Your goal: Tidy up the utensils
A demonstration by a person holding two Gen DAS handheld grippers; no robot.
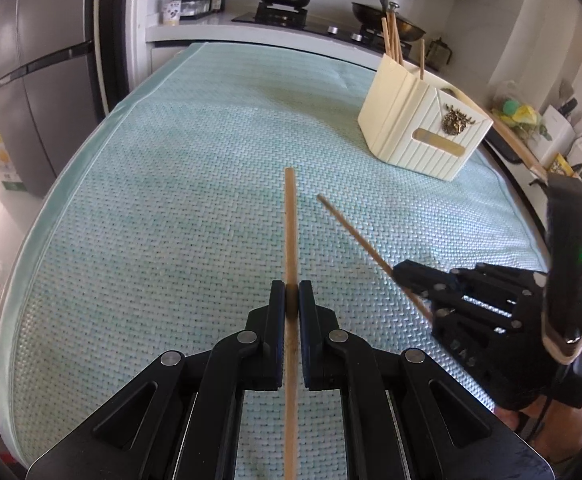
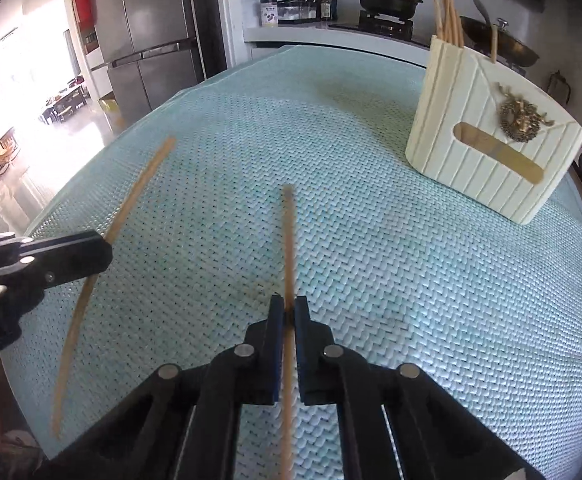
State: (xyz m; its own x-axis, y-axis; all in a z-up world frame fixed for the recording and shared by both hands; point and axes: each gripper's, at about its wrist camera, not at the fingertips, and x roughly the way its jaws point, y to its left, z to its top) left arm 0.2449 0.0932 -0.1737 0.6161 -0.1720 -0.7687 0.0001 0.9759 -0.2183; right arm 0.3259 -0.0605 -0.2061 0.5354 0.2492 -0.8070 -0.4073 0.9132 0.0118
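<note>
left tongs point(image 1: 291, 294): clenched on a chopstick point(image 1: 290, 232) — gripped partway along, tip pointing forward over the counter mat point(image 1: 151, 200).
right tongs point(image 2: 289, 308): clenched on a second chopstick point(image 2: 288, 240), same style of grip, stick running straight out between the pads.
target: cream holder point(image 2: 487, 148) on the far right of the mat, well apart from both tongs; several chopsticks already stand in its tall back slot.
step (my read): carry both sticks to the holder and drop them in.
how to do it well: tilt each stick tip-down before reaching the slot, go one at a time so the sticks don't cross, release only once the tip is inside the rim — light sticks will bounce out otherwise.
left view only: right tongs from the side, stick angled across; holder's left wall.
right view only: holder front cutout with a flat wooden piece inside; the left stick's whole length, blurred.
</note>
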